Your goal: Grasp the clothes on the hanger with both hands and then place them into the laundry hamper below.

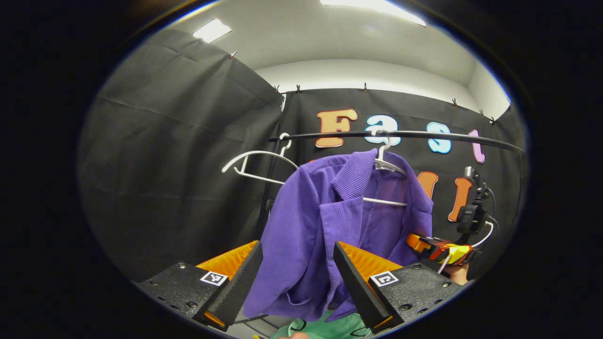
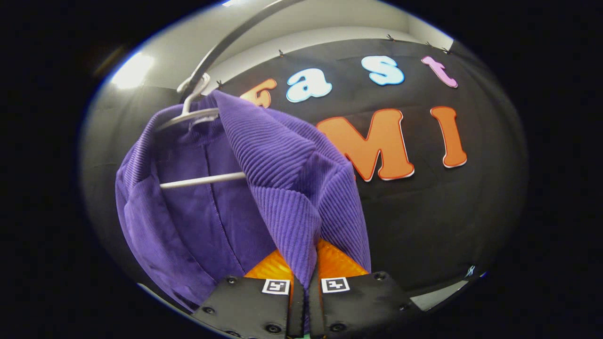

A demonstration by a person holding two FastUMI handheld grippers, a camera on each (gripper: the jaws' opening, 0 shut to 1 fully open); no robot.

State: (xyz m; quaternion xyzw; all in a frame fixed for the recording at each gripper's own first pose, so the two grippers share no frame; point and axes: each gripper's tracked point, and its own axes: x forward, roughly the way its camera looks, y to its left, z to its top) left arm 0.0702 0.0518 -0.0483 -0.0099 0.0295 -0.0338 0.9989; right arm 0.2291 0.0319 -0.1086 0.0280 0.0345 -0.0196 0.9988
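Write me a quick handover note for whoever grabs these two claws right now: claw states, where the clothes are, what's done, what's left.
Right claw: shut on the purple jacket's front edge.
Left claw: open, fingers either side of the jacket's lower part, not yet closed.
Jacket: hangs on the white hanger on the rail; an empty hanger hangs beside it.
Done: one grasp made.
Left: shut the left claw on the jacket, lift it off the hanger, lower it into the hamper below. Something green shows beneath the jacket; whether it is the hamper is unclear.

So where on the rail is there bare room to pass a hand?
Free: the rail beyond the purple shirt, and the gap between its hanger and the empty hanger. Crowded: the shirt front, between the left gripper and right gripper.
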